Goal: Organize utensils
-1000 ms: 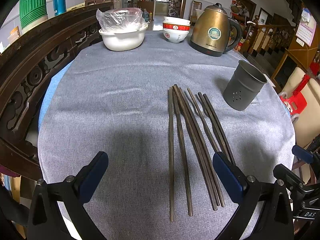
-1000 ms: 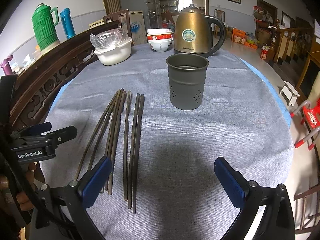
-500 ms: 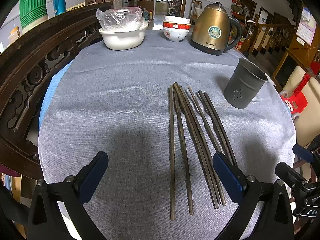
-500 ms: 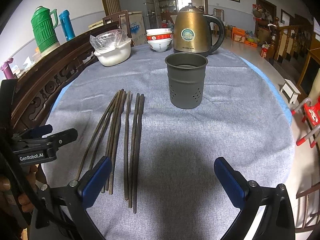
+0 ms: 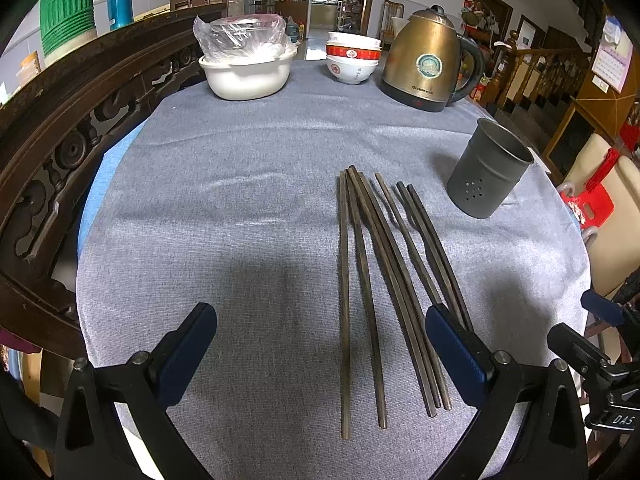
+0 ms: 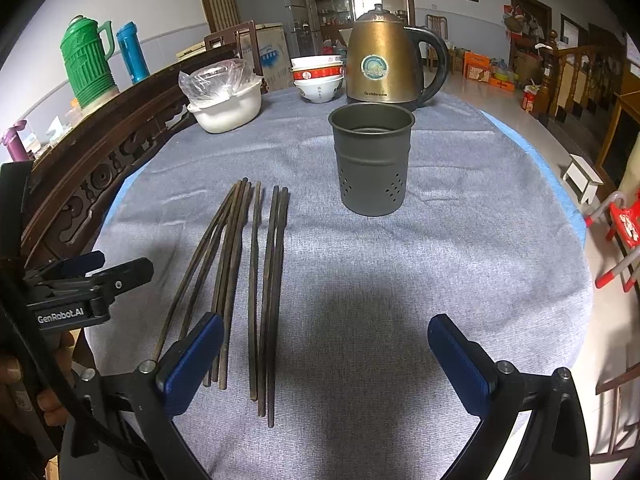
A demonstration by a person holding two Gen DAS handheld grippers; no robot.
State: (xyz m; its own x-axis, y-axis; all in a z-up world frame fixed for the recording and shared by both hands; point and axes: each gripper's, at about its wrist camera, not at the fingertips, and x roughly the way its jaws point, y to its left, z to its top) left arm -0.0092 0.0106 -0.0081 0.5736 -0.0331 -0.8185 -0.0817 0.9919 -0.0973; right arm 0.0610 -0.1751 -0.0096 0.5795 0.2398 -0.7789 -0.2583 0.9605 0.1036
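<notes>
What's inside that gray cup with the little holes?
The cup looks empty: only its bare inner wall and part of the bottom show. The near wall hides the rest of the bottom. The chopsticks all lie on the cloth beside it.

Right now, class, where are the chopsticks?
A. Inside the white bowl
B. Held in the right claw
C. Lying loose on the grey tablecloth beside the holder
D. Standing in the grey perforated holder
C: the chopsticks lie flat on the tablecloth, and the perforated holder stands empty apart from them.

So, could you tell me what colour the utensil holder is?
Dark matte grey, with small holes near its base; the utensil holder shows best in the right wrist view.
</notes>
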